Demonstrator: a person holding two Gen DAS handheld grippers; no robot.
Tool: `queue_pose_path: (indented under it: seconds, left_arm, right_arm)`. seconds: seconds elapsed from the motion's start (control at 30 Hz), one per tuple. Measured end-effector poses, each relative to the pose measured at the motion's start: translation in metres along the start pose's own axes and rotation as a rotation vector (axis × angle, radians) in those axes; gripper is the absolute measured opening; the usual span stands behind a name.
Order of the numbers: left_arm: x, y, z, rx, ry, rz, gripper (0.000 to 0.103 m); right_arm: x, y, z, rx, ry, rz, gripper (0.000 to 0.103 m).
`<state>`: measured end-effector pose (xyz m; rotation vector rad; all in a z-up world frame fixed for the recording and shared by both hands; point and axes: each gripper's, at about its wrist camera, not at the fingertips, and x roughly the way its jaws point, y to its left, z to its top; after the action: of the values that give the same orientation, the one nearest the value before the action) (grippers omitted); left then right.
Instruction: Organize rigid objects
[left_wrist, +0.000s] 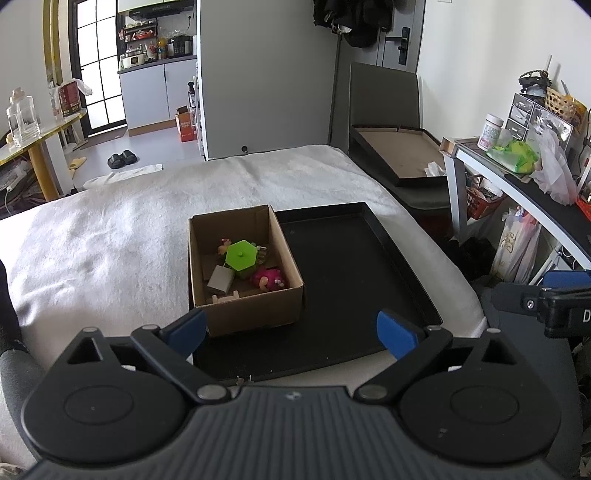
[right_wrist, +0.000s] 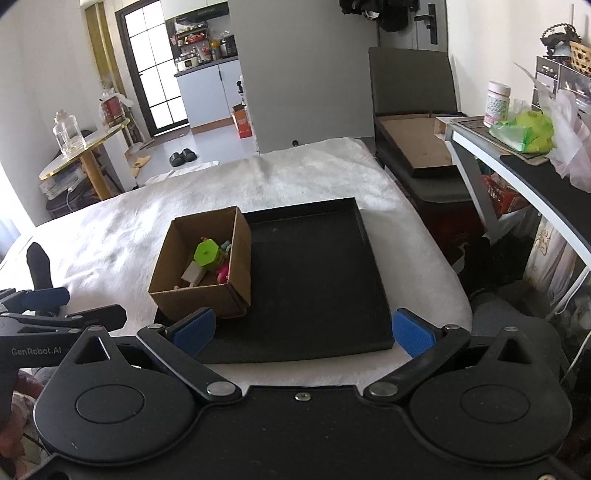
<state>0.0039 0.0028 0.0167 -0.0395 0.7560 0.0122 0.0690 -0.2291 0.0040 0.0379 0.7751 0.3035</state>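
A brown cardboard box (left_wrist: 255, 317) (right_wrist: 173, 258) stands on the left part of a black tray (left_wrist: 351, 266) (right_wrist: 314, 273) on a white-covered bed. Inside lie a green hexagonal toy (left_wrist: 242, 255) (right_wrist: 205, 253), a pink toy (left_wrist: 268, 278) (right_wrist: 222, 274), a grey block (left_wrist: 220, 279) (right_wrist: 192, 274) and a small wooden piece (left_wrist: 226, 297). My left gripper (left_wrist: 291, 328) hangs open just before the box's near wall, nothing between its blue pads. My right gripper (right_wrist: 303, 330) is open too, over the tray's near edge, empty.
The white bed cover (left_wrist: 110, 236) (right_wrist: 118, 229) spreads left and behind the tray. To the right stand a dark chair with a flat box (left_wrist: 402, 155) (right_wrist: 417, 147) and a cluttered desk (left_wrist: 517, 173) (right_wrist: 517, 147). A small round table (right_wrist: 81, 155) is at far left.
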Motion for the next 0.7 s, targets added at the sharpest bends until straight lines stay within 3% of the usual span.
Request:
queue_pose_path:
  seconds: [0.7]
  left_arm:
    - [-0.017,-0.002,0.004,0.005,-0.021,-0.009,0.099]
  right_arm:
    - [-0.003,0.007,0.001,-0.025,-0.021,0.008,0.103]
